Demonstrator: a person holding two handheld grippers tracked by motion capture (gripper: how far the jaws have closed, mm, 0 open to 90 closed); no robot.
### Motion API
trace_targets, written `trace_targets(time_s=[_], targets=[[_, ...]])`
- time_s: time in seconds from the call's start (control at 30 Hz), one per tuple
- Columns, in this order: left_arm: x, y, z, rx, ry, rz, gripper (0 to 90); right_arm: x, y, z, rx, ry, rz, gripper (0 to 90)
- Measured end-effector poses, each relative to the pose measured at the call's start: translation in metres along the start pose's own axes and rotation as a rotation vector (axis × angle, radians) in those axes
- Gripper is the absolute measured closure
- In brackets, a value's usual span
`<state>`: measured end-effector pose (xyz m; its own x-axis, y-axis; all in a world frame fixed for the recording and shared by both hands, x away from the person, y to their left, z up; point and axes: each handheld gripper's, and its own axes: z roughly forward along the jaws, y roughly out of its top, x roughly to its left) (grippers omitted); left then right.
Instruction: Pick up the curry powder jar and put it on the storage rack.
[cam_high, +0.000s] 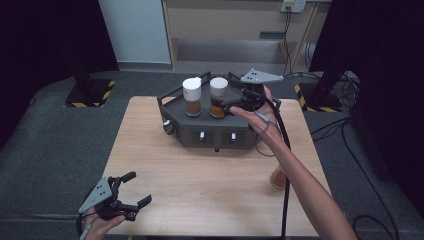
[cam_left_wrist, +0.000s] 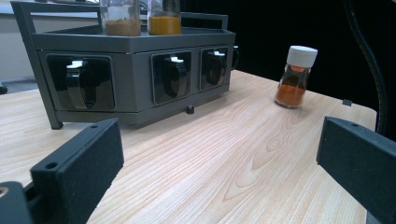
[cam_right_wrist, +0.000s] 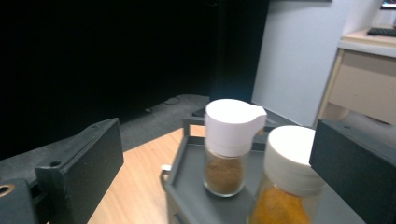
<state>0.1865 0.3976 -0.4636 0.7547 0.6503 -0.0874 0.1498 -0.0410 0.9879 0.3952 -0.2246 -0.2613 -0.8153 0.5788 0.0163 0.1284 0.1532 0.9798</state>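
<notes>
While the right gripper (cam_high: 226, 102) hangs beside the top tray of a dark grey angular metal spice rack (cam_high: 210, 131), its jaws stand spread and released, with nothing pressed between the pads. Just ahead of it on the rack's tray stand two clear glass spice jars: one with a white pouring cap and brown powder (cam_right_wrist: 230, 145), and, nearer the gripper, one with a rounded white lid and orange-yellow powder (cam_right_wrist: 287, 179). Neither jar touches the jaws in the right gripper view. Across the pale wooden table (cam_high: 200, 195), the left gripper (cam_high: 134, 190) rests low at the near left corner, its jaws likewise wide apart and empty. A third clear jar of orange spice with a white cap (cam_left_wrist: 296, 77) stands alone on the table's right side, well apart from the rack.
</notes>
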Motion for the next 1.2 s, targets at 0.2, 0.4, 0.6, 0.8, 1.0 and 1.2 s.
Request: trace_targets(time_s=[0.2,0.4,0.6,0.8,1.0,1.2], targets=[[0.0,0.0,0.0,-0.001,-0.003,-0.002,0.0,0.009,-0.007,-0.025,-0.038,0.064,-0.02,2.3],[-0.002,0.0,0.001,-0.002,-0.005,0.0,0.0,0.02,-0.016,-0.054,-0.078,0.11,-0.061,2.3],[-0.002,0.001,0.002,0.0,-0.007,0.001,0.0,0.028,-0.027,-0.082,-0.099,0.123,-0.078,2.5],[-0.003,0.001,0.002,-0.002,-0.006,0.001,0.0,0.033,-0.043,-0.104,-0.106,0.124,-0.086,2.7],[-0.003,0.0,0.001,-0.002,-0.004,0.0,0.0,0.038,-0.06,-0.125,-0.107,0.109,-0.092,2.8],[-0.003,0.0,0.001,-0.002,-0.002,-0.001,0.0,0.045,-0.079,-0.145,-0.092,0.077,-0.127,2.8]])
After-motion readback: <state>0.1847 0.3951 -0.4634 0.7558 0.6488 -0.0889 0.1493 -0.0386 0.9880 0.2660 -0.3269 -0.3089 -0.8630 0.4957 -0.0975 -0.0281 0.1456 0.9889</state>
